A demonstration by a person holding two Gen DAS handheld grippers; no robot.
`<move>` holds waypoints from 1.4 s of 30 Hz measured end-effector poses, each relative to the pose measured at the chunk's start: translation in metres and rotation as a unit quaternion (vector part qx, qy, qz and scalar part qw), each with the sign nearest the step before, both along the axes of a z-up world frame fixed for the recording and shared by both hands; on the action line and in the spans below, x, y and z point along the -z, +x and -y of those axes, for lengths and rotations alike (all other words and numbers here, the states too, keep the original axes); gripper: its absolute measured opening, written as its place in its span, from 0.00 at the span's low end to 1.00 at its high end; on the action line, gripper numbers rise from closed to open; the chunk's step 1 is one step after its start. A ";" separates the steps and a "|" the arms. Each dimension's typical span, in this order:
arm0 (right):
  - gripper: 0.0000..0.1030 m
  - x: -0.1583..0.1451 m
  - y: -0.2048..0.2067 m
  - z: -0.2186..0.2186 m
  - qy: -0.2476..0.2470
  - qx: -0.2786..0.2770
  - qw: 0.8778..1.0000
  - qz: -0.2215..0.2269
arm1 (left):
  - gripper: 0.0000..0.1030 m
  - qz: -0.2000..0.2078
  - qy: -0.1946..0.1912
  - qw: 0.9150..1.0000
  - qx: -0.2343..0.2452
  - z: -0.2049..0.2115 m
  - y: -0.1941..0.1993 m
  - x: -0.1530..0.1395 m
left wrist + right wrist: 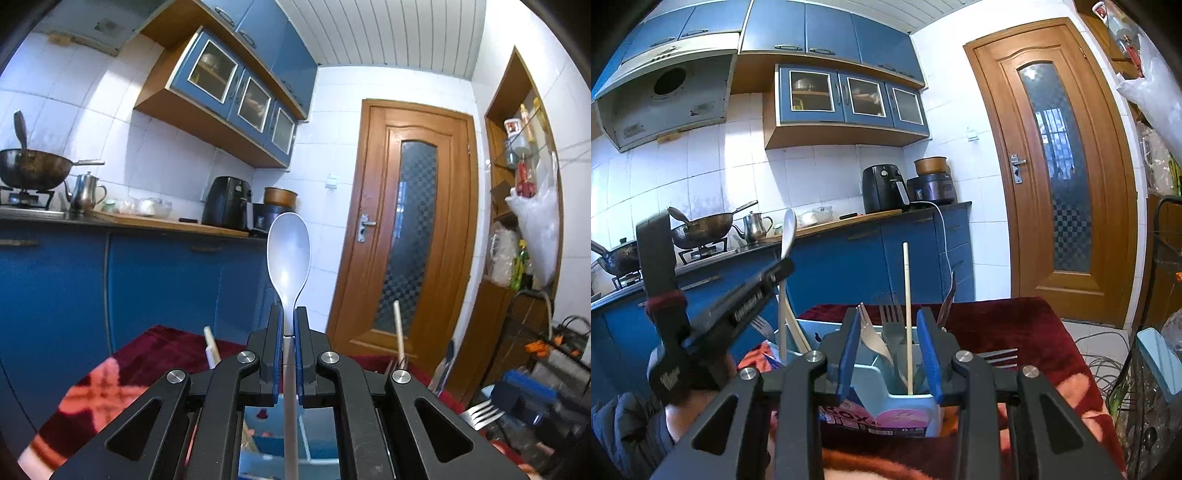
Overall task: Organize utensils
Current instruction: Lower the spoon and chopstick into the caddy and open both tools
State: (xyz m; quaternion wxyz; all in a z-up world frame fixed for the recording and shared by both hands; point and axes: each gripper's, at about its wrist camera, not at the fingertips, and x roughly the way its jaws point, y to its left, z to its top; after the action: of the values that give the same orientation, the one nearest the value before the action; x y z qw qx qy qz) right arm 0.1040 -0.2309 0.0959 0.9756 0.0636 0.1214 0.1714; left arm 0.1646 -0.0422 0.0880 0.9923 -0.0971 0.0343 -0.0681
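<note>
My left gripper (290, 314) is shut on the neck of a pale grey plastic spoon (288, 254), whose bowl stands upright ahead of the fingers. The right wrist view shows that gripper (785, 267) at the left, with the spoon (788, 229) rising from it. My right gripper (889, 321) is open just behind a light blue utensil holder (905, 406). A wooden chopstick (906, 295) stands upright in the holder between the blue pads, touching neither. Forks (891, 321) and a white plastic knife (871, 332) also stand in it.
The holder sits on a dark red patterned cloth (1015, 332) over a table. A metal fork (997, 356) lies on the cloth to the right. Behind are a blue kitchen counter (871, 221) with woks, a kettle and an air fryer, and a wooden door (1056, 166).
</note>
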 end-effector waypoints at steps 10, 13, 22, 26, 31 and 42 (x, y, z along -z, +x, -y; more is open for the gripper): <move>0.35 -0.003 -0.008 0.007 0.022 -0.005 1.000 -0.007 | 0.05 -0.061 -0.034 0.994 0.082 -0.022 -0.027 -0.014; 0.35 -0.002 -0.013 0.006 0.023 -0.008 1.000 -0.012 | 0.05 -0.099 -0.038 0.990 0.096 -0.026 -0.041 -0.008; 0.36 -0.005 -0.027 0.004 0.021 -0.005 1.000 -0.003 | 0.05 -0.213 -0.003 0.972 0.096 -0.015 -0.049 0.036; 0.36 -0.005 -0.030 0.007 0.021 -0.002 1.000 -0.004 | 0.06 -0.248 -0.004 0.963 0.101 -0.014 -0.037 0.049; 0.36 -0.002 -0.030 0.012 0.027 0.000 1.000 -0.008 | 0.05 -0.268 0.000 0.958 0.103 -0.012 -0.029 0.052; 0.36 0.006 -0.030 0.013 0.031 -0.001 0.999 -0.023 | 0.05 -0.154 0.026 0.983 0.101 -0.006 -0.060 -0.010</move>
State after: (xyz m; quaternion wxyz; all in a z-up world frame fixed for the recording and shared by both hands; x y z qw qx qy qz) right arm 0.0738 -0.2441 0.0899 0.9699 0.0975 0.1385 0.1747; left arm 0.1043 -0.0360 0.0977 0.9654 -0.0764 0.1985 -0.1509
